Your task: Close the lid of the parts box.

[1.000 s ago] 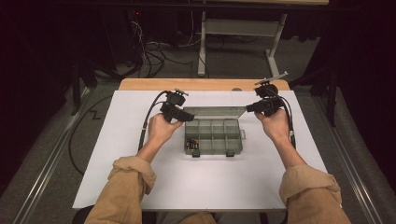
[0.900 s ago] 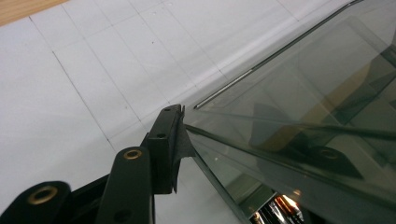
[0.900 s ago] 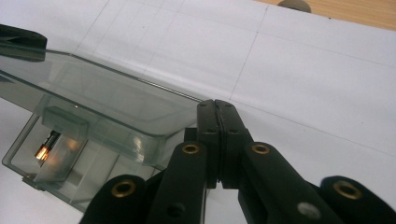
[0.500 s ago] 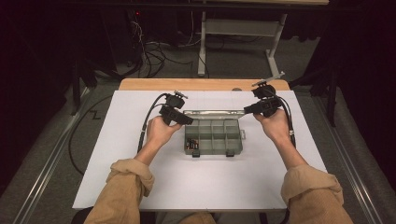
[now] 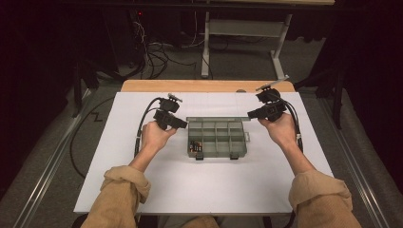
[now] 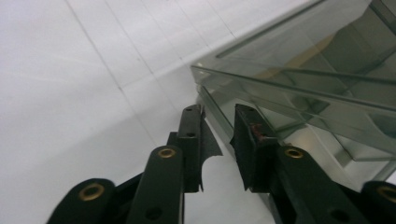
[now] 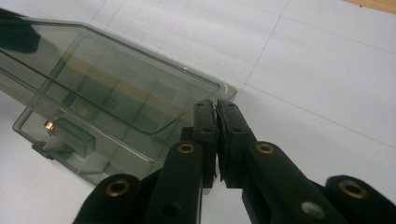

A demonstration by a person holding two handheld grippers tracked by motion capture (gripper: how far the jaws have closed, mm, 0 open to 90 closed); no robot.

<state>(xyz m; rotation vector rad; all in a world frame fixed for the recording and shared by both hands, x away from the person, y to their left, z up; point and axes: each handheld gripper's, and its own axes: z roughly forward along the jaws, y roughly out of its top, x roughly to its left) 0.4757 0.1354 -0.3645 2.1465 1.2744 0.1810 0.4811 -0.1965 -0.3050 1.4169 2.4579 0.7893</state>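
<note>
Grippers [image 5: 183, 124] [image 5: 251, 114] flanking clear organizer box [image 5: 217, 138]

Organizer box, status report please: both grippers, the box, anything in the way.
Left gripper jaws just closing at the box's left end, gap still showing. Right gripper shut at its right end. Clear lid raised. White mat around it.

White table sheet [image 5: 199, 190], wooden edge [image 5: 204, 86], floor cables [image 5: 157, 50]
</note>
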